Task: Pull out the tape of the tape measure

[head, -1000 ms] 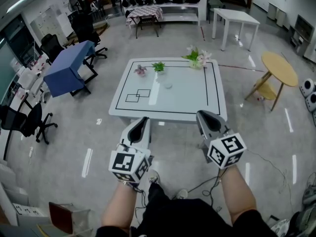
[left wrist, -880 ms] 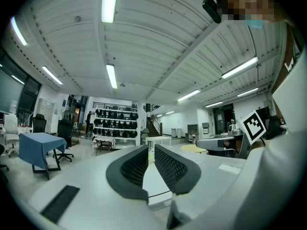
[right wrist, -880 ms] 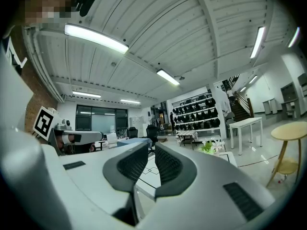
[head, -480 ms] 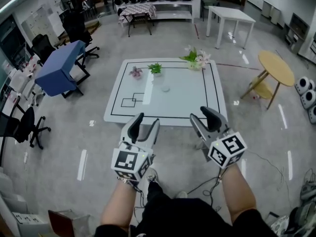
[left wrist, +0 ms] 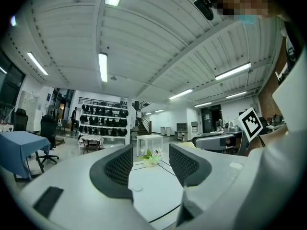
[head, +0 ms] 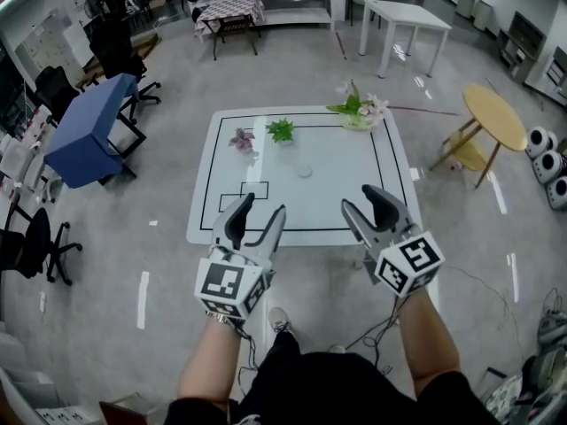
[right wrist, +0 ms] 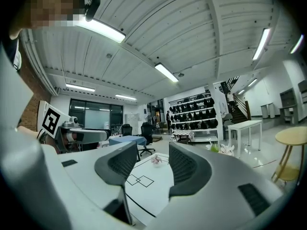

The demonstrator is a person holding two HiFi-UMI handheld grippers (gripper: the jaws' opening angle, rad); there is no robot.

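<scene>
Tape measure: the tape measure (head: 305,172), a small pale round case, lies near the middle of the surface (head: 341,153), inside the black border line. It is too small to tell whether any tape is out.
Left tongs: the left tongs (head: 263,205) stand wide apart and have just been opening, with nothing between them. They are held level and aimed across the surface. The tape measure sits at about 2 o'clock from their tips, well apart.
Right tongs: the right tongs (head: 359,200) are also spread and have just been opening, and they are empty too. They are level, with the tape measure at about 10 o'clock from their tips, well apart.
Marker cubes: the left cube (head: 232,286) and the right cube (head: 407,262) sit at the wrist ends.
Plants: from the tape measure, the green plant (head: 282,131) is at 11 o'clock, the pink flower (head: 244,140) at 10 o'clock and the bouquet (head: 359,109) at 1 o'clock. All three are near the far edge.
Markings: two small squares (head: 248,191), joined at a corner, lie at 8 o'clock from the tape measure.
Surroundings: a round wooden table (head: 496,118) stands at 2 o'clock from the surface and a blue-covered table (head: 84,140) at 9 o'clock.
</scene>
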